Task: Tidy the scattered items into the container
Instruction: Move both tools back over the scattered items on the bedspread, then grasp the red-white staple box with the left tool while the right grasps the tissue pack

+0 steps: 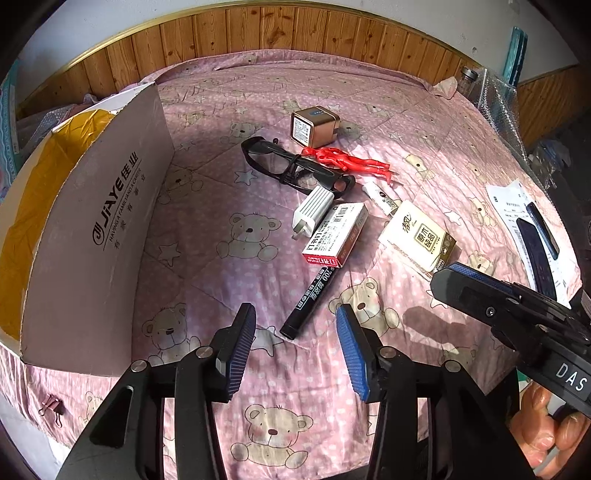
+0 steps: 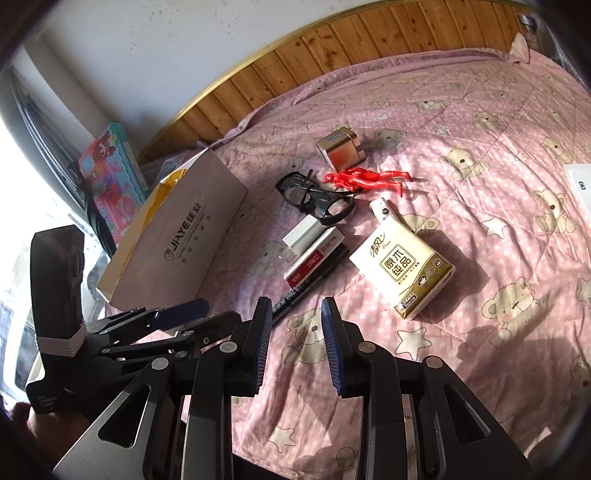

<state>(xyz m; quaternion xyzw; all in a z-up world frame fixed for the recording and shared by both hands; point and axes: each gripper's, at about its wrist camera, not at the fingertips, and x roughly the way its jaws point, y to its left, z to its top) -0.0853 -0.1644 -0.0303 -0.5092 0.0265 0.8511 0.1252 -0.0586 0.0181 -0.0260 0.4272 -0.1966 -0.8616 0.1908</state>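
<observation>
The left hand-held gripper (image 1: 295, 347) is hovering over the bed (image 1: 424, 110) with jaws apart and empty. The marker pen (image 1: 309, 303) is lying just ahead of its fingertips, long axis running from the jaw gap away and slightly rightward, its far end touching the staple box (image 1: 334, 236). The right hand-held gripper (image 2: 293, 347) is likewise standing open and empty. The cardboard box (image 1: 92, 229) is sitting to the left; no item is showing inside it, so tidying appears not yet begun. Glasses (image 1: 295, 170), charger (image 1: 312, 210), red figure (image 1: 347, 160) and tissue pack (image 1: 419, 236) are all waiting farther ahead.

Home bedroom: bed with pink teddy-bear quilt (image 1: 295, 369), wood-panelled wall (image 1: 295, 29).
</observation>
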